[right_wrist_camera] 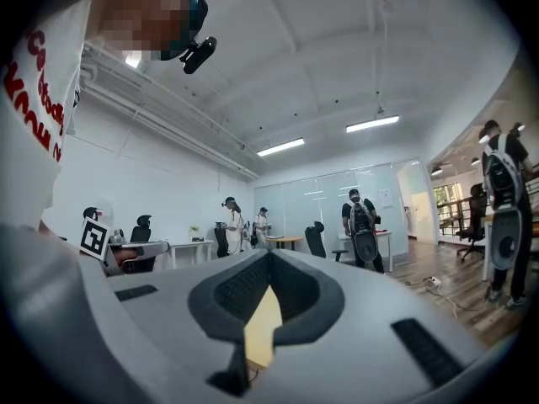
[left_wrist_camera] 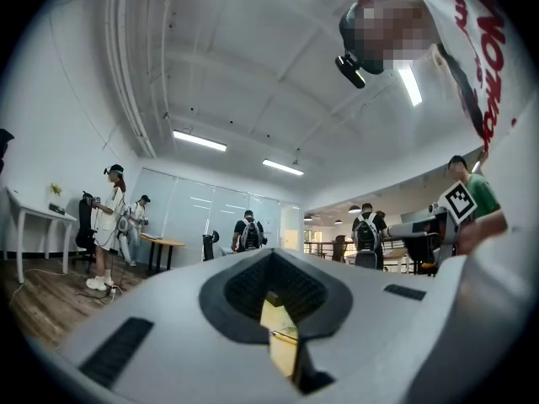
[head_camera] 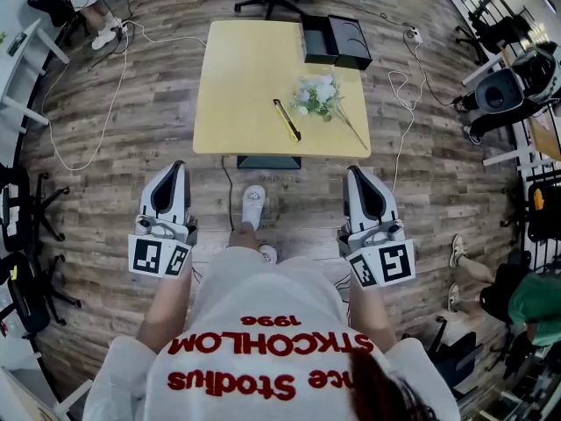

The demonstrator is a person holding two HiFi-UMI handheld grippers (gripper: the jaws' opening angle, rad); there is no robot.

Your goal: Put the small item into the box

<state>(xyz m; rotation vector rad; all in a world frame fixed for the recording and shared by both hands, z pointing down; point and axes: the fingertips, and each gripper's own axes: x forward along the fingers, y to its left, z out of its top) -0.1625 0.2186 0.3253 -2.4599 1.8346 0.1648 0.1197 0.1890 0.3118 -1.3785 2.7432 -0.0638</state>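
Open black box (head_camera: 336,40) at far right of table (head_camera: 245,77); slim yellow-black item (head_camera: 287,119) lies near front edge.

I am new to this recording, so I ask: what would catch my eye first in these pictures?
The pale yellow square table stands ahead on the wooden floor, with an open black box at its far right corner and a white flower bunch nearer. Close to the person, the left hand-held gripper and the right hand-held gripper point toward it, both shut and empty.
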